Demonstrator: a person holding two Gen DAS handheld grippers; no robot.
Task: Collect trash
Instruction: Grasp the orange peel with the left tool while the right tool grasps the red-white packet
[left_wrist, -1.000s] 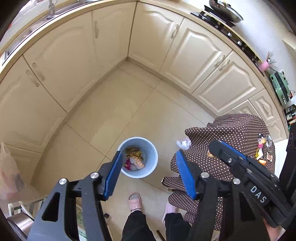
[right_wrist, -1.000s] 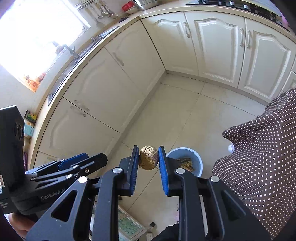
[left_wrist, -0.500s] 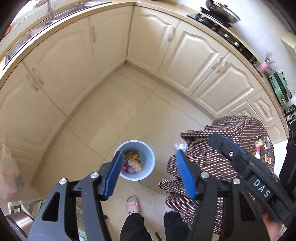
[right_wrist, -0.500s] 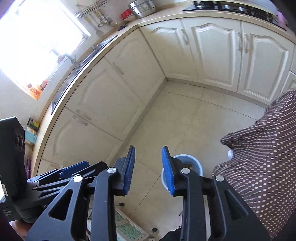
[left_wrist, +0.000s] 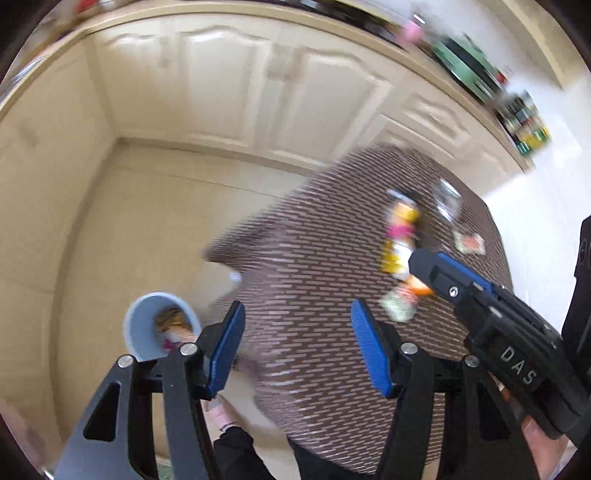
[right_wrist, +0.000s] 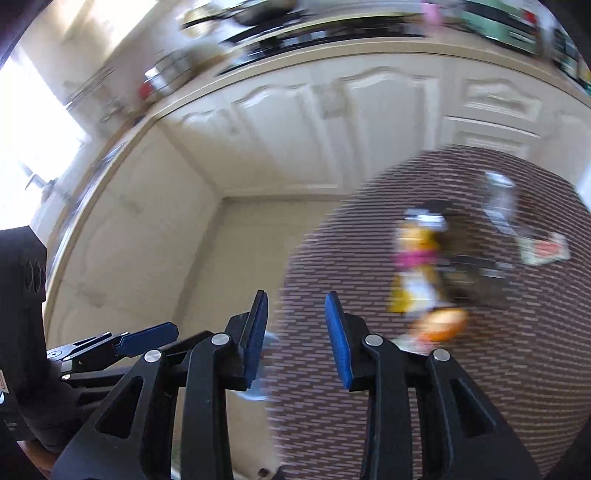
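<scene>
Having dropped the foil ball, both tools (left_wrist: 297, 345) (right_wrist: 295, 338), released and empty, have swung over the table (left_wrist: 317, 280).

Cream cabinets (left_wrist: 236, 92) line a beige tiled floor (left_wrist: 147, 229).

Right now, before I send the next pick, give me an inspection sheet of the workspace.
Surface: round table under a brown dotted cloth; picture blurred.
Job's things: wrappers lie on the cloth; bin stands on the floor beside the table, trash inside.
Clutter: small white scrap at the cloth's edge.
Grippers: left gripper open, empty; right gripper open, empty, jaws just been opening.
Cables: nothing seen.
Surroundings: cream cabinets, tiled floor, a person's foot.
</scene>
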